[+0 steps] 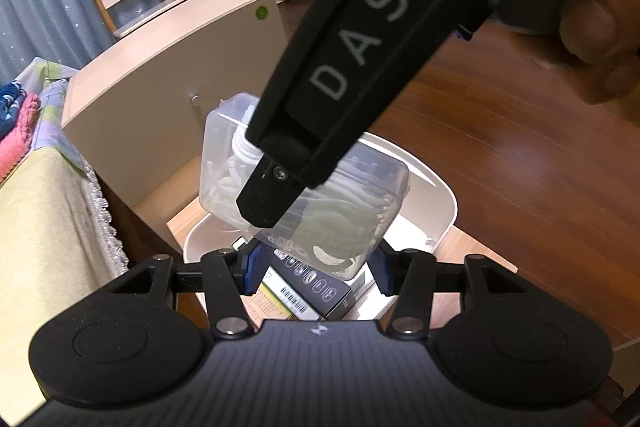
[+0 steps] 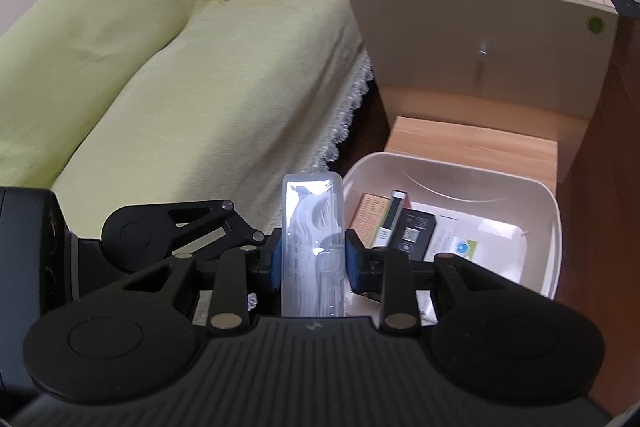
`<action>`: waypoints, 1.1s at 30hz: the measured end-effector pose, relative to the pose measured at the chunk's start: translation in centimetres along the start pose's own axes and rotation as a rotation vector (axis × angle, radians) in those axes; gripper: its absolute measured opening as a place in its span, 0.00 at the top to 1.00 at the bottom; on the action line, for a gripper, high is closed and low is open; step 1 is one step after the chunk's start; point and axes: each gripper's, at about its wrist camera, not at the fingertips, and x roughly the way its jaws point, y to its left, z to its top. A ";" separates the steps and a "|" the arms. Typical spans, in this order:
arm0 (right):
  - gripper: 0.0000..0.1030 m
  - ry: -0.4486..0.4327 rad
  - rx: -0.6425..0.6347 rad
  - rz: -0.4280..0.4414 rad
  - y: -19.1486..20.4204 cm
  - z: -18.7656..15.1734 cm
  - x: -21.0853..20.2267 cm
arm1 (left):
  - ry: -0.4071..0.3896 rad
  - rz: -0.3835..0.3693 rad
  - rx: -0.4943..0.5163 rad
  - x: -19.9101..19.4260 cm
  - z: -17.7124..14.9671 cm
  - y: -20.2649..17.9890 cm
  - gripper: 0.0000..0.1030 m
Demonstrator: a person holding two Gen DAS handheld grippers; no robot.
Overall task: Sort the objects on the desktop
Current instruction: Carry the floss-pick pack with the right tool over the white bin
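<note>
The right gripper [image 2: 312, 261] is clamped, both blue pads [image 2: 274, 263] pressed inward. The left gripper [image 1: 316, 269] hangs with its pads spread wide. A hand [image 1: 600, 23] grips the right tool's black body.

The right gripper [image 1: 264, 203] hides part of the clear floss box [image 1: 360, 195], whose print is unreadable.

Warm indoor light, seemingly from overhead, leaves a soft glare on the wooden floor [image 1: 500, 147]. Fisheye bending curves the cabinet [image 2: 480, 27] and darkens the corners. The hand [image 1: 600, 27] close to the lens is blurred; the bed [image 2: 160, 67] looks slightly soft.
</note>
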 end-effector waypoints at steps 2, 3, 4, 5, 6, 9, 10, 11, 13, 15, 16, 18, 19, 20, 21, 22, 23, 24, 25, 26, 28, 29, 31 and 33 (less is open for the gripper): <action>0.74 0.007 0.008 -0.008 -0.4 -0.2 0.2 | -0.003 -0.012 -0.008 0.6 -0.1 0.0 0.46; 0.74 0.010 0.012 -0.012 -0.6 -0.2 0.3 | -0.004 -0.016 -0.011 0.9 -0.2 0.0 0.46; 0.74 0.013 0.016 -0.016 -0.7 -0.3 0.5 | -0.005 -0.019 -0.012 1.2 -0.3 0.0 0.46; 0.74 0.015 0.019 -0.019 -0.8 -0.4 0.6 | -0.005 -0.021 -0.011 1.5 -0.4 0.0 0.46; 0.74 0.017 0.024 -0.022 -0.9 -0.6 0.8 | -0.004 -0.022 -0.010 1.7 -0.6 0.0 0.46; 0.74 0.023 0.032 -0.032 -1.2 -0.9 1.3 | 0.008 -0.015 0.005 2.5 -1.0 -0.1 0.46; 0.74 0.026 0.035 -0.034 -1.3 -1.1 1.5 | 0.013 -0.012 0.012 2.8 -1.1 -0.2 0.46; 0.74 0.028 0.038 -0.037 -1.4 -1.2 1.6 | 0.020 -0.009 0.020 3.1 -1.2 -0.3 0.46; 0.74 0.032 0.042 -0.042 -1.5 -1.5 2.0 | 0.035 -0.003 0.040 3.6 -1.4 -0.5 0.46; 0.74 0.034 0.046 -0.048 -1.8 -1.7 2.2 | 0.050 0.002 0.062 4.2 -1.5 -0.7 0.46; 0.74 0.034 0.048 -0.051 -1.9 -1.8 2.3 | 0.058 0.005 0.075 4.5 -1.5 -0.7 0.46; 0.74 0.035 0.054 -0.054 -2.1 -1.9 2.5 | 0.072 0.012 0.097 5.0 -1.6 -0.7 0.46; 0.74 0.034 0.055 -0.059 -2.3 -1.9 2.6 | 0.080 0.016 0.105 5.3 -1.6 -0.7 0.46; 0.74 0.033 0.054 -0.064 -2.4 -2.0 2.7 | 0.088 0.022 0.113 5.5 -1.6 -0.6 0.46; 0.74 0.033 0.057 -0.067 -2.6 -2.0 2.8 | 0.096 0.029 0.121 5.8 -1.6 -0.5 0.46; 0.74 0.032 0.062 -0.068 -2.7 -2.1 2.9 | 0.104 0.032 0.129 6.1 -1.6 -0.4 0.46; 0.74 0.031 0.066 -0.069 -2.9 -2.1 3.0 | 0.109 0.032 0.134 6.3 -1.7 -0.3 0.46; 0.74 0.031 0.070 -0.072 -3.1 -2.2 3.1 | 0.114 0.033 0.140 6.6 -1.7 -0.2 0.46; 0.74 0.032 0.074 -0.075 -3.3 -2.2 3.2 | 0.121 0.038 0.150 6.9 -1.7 -0.2 0.46; 0.74 0.034 0.077 -0.078 -3.5 -2.3 3.3 | 0.131 0.047 0.165 7.2 -1.7 -0.3 0.46; 0.74 0.039 0.086 -0.083 -4.0 -2.5 3.6 | 0.146 0.058 0.190 7.8 -1.8 -0.5 0.46; 0.74 0.042 0.091 -0.086 -4.2 -2.5 3.8 | 0.152 0.057 0.198 8.0 -1.7 -0.5 0.46; 0.74 0.049 0.097 -0.092 -4.6 -2.7 4.2 | 0.170 0.054 0.213 8.7 -1.7 -0.6 0.46; 0.74 0.057 0.100 -0.098 -5.0 -2.8 4.5 | 0.187 0.053 0.239 9.3 -1.7 -0.8 0.46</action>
